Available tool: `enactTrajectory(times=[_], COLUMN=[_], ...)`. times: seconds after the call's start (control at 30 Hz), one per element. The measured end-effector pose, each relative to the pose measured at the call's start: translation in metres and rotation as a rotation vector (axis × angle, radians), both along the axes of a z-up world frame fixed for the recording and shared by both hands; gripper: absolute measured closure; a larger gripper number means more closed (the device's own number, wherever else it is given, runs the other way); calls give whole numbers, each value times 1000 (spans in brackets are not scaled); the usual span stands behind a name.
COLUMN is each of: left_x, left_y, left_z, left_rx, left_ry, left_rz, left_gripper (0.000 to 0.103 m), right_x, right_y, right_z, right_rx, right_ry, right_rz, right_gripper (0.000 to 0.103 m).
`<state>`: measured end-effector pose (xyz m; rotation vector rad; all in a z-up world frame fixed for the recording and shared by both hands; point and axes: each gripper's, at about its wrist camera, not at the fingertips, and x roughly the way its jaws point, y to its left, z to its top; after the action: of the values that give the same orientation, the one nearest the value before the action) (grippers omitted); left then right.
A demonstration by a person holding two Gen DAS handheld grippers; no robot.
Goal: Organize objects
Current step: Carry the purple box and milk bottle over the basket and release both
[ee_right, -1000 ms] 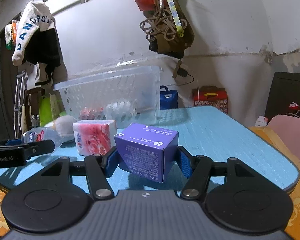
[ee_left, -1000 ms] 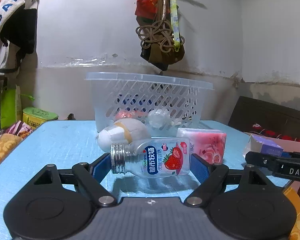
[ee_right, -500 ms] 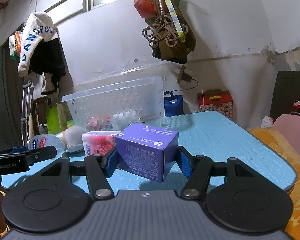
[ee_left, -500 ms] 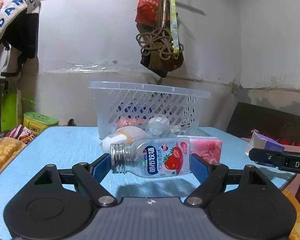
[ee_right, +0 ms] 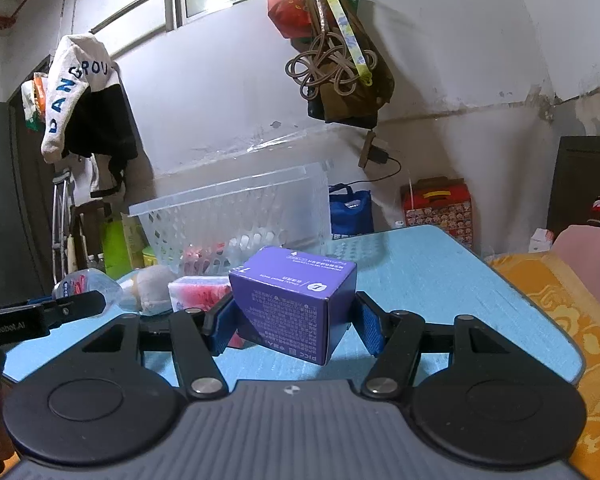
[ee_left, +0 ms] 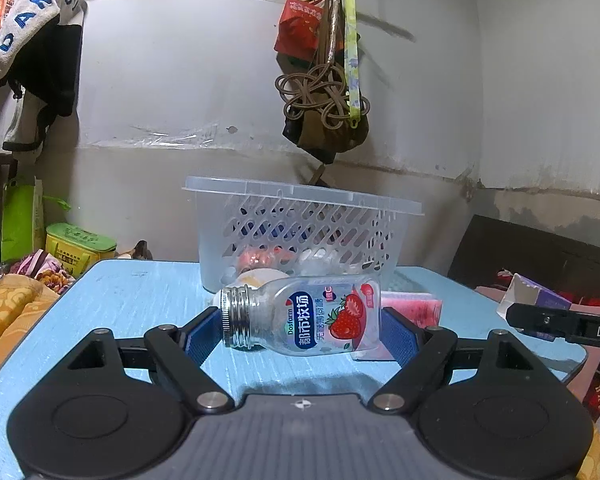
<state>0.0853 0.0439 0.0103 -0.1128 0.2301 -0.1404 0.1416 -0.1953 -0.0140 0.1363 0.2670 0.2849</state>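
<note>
Left wrist view: my left gripper is clamped on the clear strawberry bottle, lying sideways at frame centre, before the white basket.

Right wrist view: my right gripper grasps the purple box, centre, above the blue table.

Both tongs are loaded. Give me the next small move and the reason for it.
Probably carry both loads forward over the rim of the clear basket and release there. The left tongs clamp a strawberry-label bottle lengthwise, the right tongs grip a purple box, both above the blue table. The basket already holds items.
</note>
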Motion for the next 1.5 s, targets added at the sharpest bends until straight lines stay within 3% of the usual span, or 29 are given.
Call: enactTrajectory(times=[0.37,0.5,0.63,0.7,0.8,0.87,0.97,1.17,1.2,1.23,1.27,1.33,1.43,1.5], left_x=[8,19,64,101,156,189,224,236,238,236,235,230,197,164], left_y=[10,21,28,28,22,17,15,16,16,17,16,17,23,28], left_z=[15,45,89,111,135,142,136,119,118,118,119,122,130,127], left_rx=[-33,-68,-77,-81,-56,-44,-70,-118,-115,-108,-95,-81,-48,-38], left_ry=[8,-28,-29,20,92,159,284,329,329,323,311,285,208,154], left_rz=[-13,-51,-74,-98,-102,-97,-74,-52,-50,-39,-27,-25,-1,-15], left_gripper=[16,16,16,16,16,16,16,15,11,0,0,0,0,0], right_x=[16,32,75,108,152,181,207,214,213,212,207,202,163,134], right_y=[0,11,27,38,59,71,77,81,83,83,81,77,54,39], right_z=[21,52,90,106,123,126,121,103,104,105,105,112,114,100], right_rx=[5,-43,-46,-51,-161,-232,-259,-265,-271,-272,-265,-264,-146,-88], right_ry=[-5,-60,-64,-27,-2,32,108,127,120,118,103,57,-21,-1], right_rz=[49,75,113,158,145,136,130,110,110,109,88,63,68,69], right_gripper=[39,39,39,39,39,39,39,37,26,5,0,0,0,0])
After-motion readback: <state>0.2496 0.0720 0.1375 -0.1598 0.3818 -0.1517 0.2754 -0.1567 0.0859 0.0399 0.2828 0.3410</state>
